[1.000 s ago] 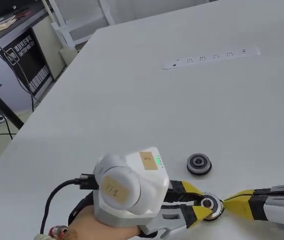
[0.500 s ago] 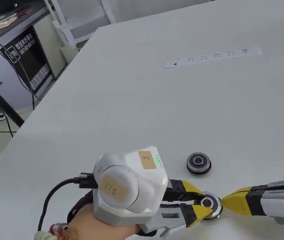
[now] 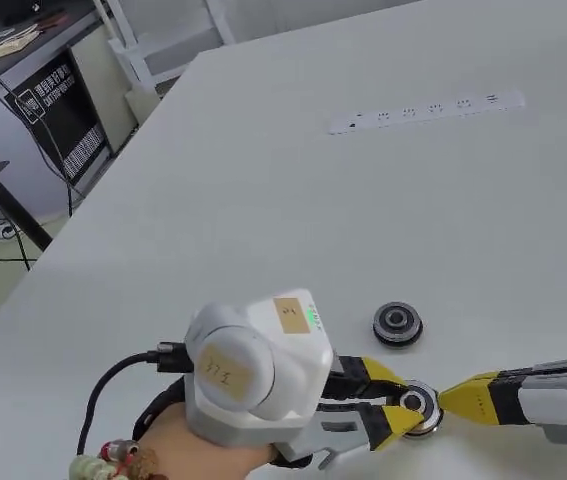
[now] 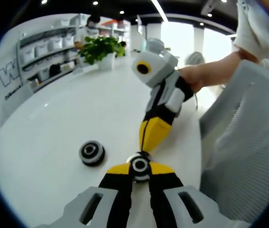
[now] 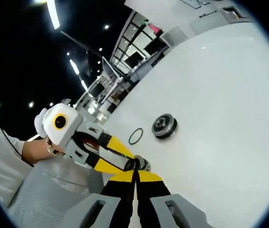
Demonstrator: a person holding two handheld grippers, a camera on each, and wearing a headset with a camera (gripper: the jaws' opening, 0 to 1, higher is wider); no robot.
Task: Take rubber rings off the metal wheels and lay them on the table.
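Lower centre of the head view: the left fingers (image 3: 381,376) are clamped across a metal wheel (image 4: 139,166) lying flat on the bench (image 3: 263,180). The right fingers (image 3: 468,400), pressed together, meet its rim from the right of the frame. Whether they pinch rubber cannot be told. Higher up lie a second wheel (image 3: 397,324) and a loose ring (image 5: 135,136). Beyond these, a power strip (image 3: 423,112) lies on the smooth white top.

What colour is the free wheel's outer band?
Black, around a silvery hub; the wheel shows best in the head view.
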